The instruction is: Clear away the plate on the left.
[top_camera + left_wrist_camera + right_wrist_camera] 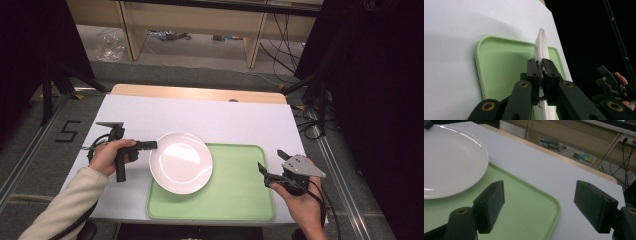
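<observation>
Your left gripper (150, 145) is clamped on the rim of the round white glazed plate (181, 162), at about the plate's nine o'clock in the high view. The plate sits over the left half of the pale green plastic tray (235, 192), its left edge overhanging the tray's rim above the white table top (200, 115). In the left gripper view the black jaws pinch the plate (541, 47) edge-on, pads pressed on either face. Your right gripper (272, 167) waits at the tray's three o'clock edge with its jaws spread wide and nothing between them; the right gripper view shows the two pads parted over the tray's corner (549, 207).

The main risk is the grip itself. You hold a smooth, heavy-looking plate by a thin strip of rim on one side only, so its weight could lever it down and let it slide out of the pads, or twist between them. If it tips, the far edge may strike the tray's raised lip and jolt free. Squeezing harder on glazed ceramic could also chip the edge.

Whether the plate's underside rests on the tray or hangs just above it is hard to judge. How deep the rim sits in the jaws is hidden by the jaws themselves, and the tray's near edge lies close to the table's front.
</observation>
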